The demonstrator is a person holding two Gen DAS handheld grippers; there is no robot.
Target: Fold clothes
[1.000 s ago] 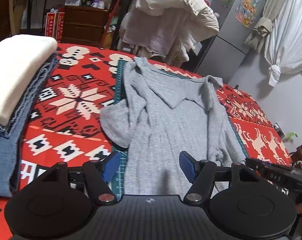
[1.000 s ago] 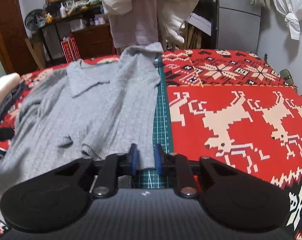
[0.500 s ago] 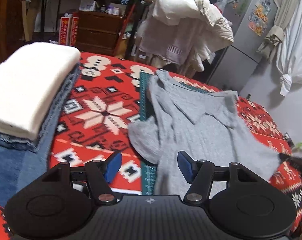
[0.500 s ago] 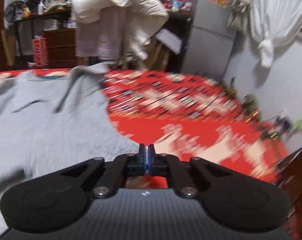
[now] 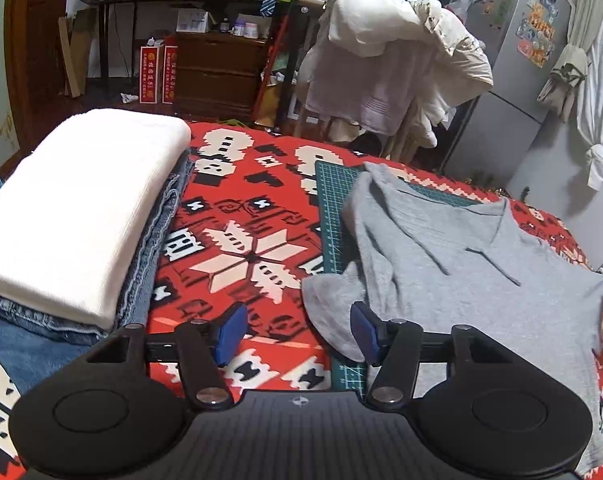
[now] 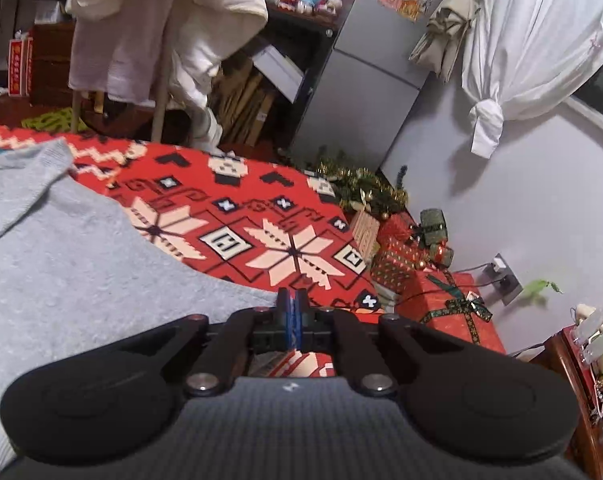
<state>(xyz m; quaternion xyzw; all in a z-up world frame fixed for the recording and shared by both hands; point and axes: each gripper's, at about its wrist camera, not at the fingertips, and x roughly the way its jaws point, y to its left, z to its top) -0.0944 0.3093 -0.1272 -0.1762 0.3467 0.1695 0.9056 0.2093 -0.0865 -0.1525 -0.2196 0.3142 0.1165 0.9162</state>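
Grey shirt [image 5: 473, 276] spread flat on the worktop [image 5: 237, 236], partly over a green cutting mat [image 5: 333, 200] and partly over the red patterned cloth. Collar up toward the far edge, one sleeve [image 5: 333, 312] folded out to the left, its rounded end lying across the mat border just in front of the left hand-held gripper [image 5: 295, 334]. Left hand-held gripper spread wide, blue pads [image 5: 229, 330] well apart, nothing between them; hovering above the near edge of the cloth, the right pad just beside the sleeve end, contact not possible to judge.

Right hand-held gripper [image 6: 291, 314] pressed together, blue pads [image 6: 287, 316] meeting with almost no gap, sitting exactly at the right edge of the shirt [image 6: 81, 280]. Fabric reaching up to the pads and looking drawn toward them, so apparently pinching the shirt edge, though the cloth between the pads is too thin to see clearly. In the left view, the shirt's right corner pulled to a point at the frame edge, next to a small dark part there.

To the left on the worktop, a stack: folded white towel [image 5: 77, 208] on top of folded jeans [image 5: 29, 340]. Behind the worktop, a chair [image 5: 393, 60] loaded with pale clothes, and a grey fridge [image 6: 365, 64]. Wrapped gifts [image 6: 433, 292] on the floor at the right side, by the wall.
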